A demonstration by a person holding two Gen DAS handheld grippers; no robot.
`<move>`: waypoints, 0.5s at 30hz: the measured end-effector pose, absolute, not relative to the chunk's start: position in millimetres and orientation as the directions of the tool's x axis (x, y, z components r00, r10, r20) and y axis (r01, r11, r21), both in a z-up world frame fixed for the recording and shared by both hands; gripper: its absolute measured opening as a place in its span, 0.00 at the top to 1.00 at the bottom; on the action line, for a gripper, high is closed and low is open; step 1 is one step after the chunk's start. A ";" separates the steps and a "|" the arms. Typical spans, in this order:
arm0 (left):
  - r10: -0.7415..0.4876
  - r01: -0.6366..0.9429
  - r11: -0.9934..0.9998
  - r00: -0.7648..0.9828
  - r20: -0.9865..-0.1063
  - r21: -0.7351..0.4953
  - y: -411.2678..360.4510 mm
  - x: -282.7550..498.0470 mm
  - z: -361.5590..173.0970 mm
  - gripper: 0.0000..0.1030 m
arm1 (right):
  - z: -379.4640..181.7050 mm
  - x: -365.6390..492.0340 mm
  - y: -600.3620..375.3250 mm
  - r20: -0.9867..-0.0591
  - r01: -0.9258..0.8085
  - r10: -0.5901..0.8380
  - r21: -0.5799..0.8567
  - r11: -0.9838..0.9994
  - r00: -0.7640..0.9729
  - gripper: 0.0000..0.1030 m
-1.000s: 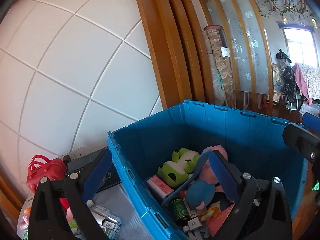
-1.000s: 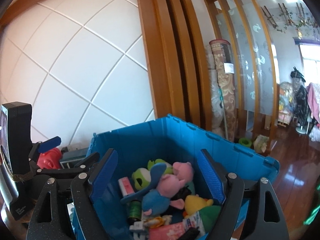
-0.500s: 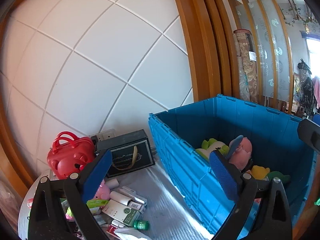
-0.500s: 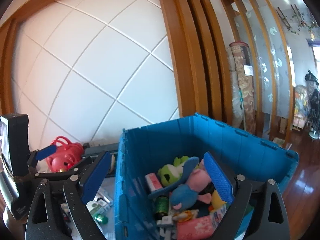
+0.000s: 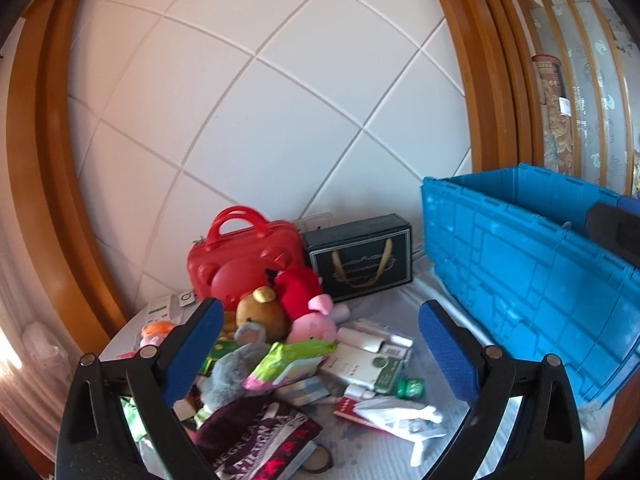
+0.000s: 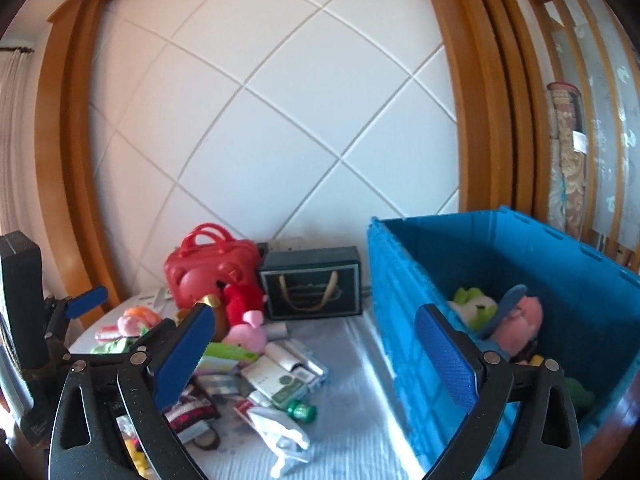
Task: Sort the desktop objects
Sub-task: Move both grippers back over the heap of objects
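A pile of small things lies on the pale tabletop (image 6: 360, 420): a pink pig plush (image 5: 316, 320), a brown bear plush (image 5: 260, 312), white boxes (image 5: 360, 364), a green packet (image 5: 292, 360) and a dark red pouch (image 5: 256, 440). My left gripper (image 5: 320, 320) hangs open over this pile, gripping nothing. To the right stands a blue crate (image 6: 400, 280) holding a pink and blue plush (image 6: 516, 320) and a green plush (image 6: 476, 304). My right gripper (image 6: 314, 320) straddles the crate's near wall; its jaws are opening, with nothing held between them.
A red carry case (image 5: 240, 256) and a black gift box (image 5: 360, 264) stand against the white tiled wall (image 5: 280, 120). A wooden frame rises on both sides. The left gripper's finger (image 6: 80, 306) shows at the left edge of the right wrist view.
Both views have swung left, from the inside of the blue crate to the pile on the table. The right gripper's jaws have spread wider.
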State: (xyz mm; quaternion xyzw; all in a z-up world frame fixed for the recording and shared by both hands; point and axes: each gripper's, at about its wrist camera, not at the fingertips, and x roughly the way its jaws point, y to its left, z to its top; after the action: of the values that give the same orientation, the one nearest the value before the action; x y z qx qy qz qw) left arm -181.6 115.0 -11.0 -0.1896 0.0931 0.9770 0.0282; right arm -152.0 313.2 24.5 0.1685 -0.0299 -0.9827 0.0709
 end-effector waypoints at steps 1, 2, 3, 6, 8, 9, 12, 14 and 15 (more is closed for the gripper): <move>0.005 -0.079 -0.981 -0.923 -0.385 0.178 99.5 -180.0 -18.9 0.04 | 21.3 -153.8 299.3 -0.332 0.145 -0.163 0.080 -0.986 -0.929 0.00; -0.015 -0.064 -0.980 -0.919 -0.394 0.188 82.8 -178.2 -28.2 0.04 | 18.1 -156.1 286.7 -0.341 0.159 -0.177 0.082 -0.984 -0.923 0.00; -0.042 -0.043 -0.979 -0.913 -0.407 0.197 66.3 -176.7 -37.2 0.04 | 13.7 -158.1 274.2 -0.350 0.178 -0.198 0.089 -0.980 -0.916 0.00; -0.079 -0.007 -0.981 -0.898 -0.433 0.193 20.6 -169.2 -60.6 0.04 | -7.7 -167.5 236.6 -0.392 0.235 -0.259 0.110 -0.966 -0.882 0.00; -0.109 0.017 -0.978 -0.889 -0.444 0.206 -6.3 -163.8 -75.9 0.04 | -26.6 -172.4 213.6 -0.430 0.272 -0.298 0.122 -0.955 -0.852 0.00; -0.129 0.032 -0.976 -0.884 -0.450 0.218 -16.9 -162.0 -83.5 0.04 | -36.8 -175.4 201.6 -0.449 0.300 -0.324 0.127 -0.946 -0.833 0.00; -0.170 0.065 -0.972 -0.856 -0.488 0.224 -43.2 -156.5 -107.7 0.04 | -69.8 -181.5 161.0 -0.520 0.374 -0.374 0.111 -0.921 -0.768 0.00; -0.193 0.085 -0.971 -0.832 -0.520 0.225 -57.7 -150.6 -126.3 0.04 | -90.5 -183.0 140.6 -0.565 0.416 -0.397 0.103 -0.904 -0.723 0.00; -0.188 0.079 -0.973 -0.818 -0.544 0.217 -62.6 -149.1 -135.3 0.04 | -99.9 -183.7 132.3 -0.582 0.435 -0.406 0.098 -0.895 -0.705 0.00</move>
State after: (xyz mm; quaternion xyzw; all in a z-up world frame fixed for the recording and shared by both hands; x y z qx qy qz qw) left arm -149.1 -62.6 -135.3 -0.2935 0.0926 0.9489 -0.0704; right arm -183.7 132.3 -99.9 0.3094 0.0235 -0.9229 0.2279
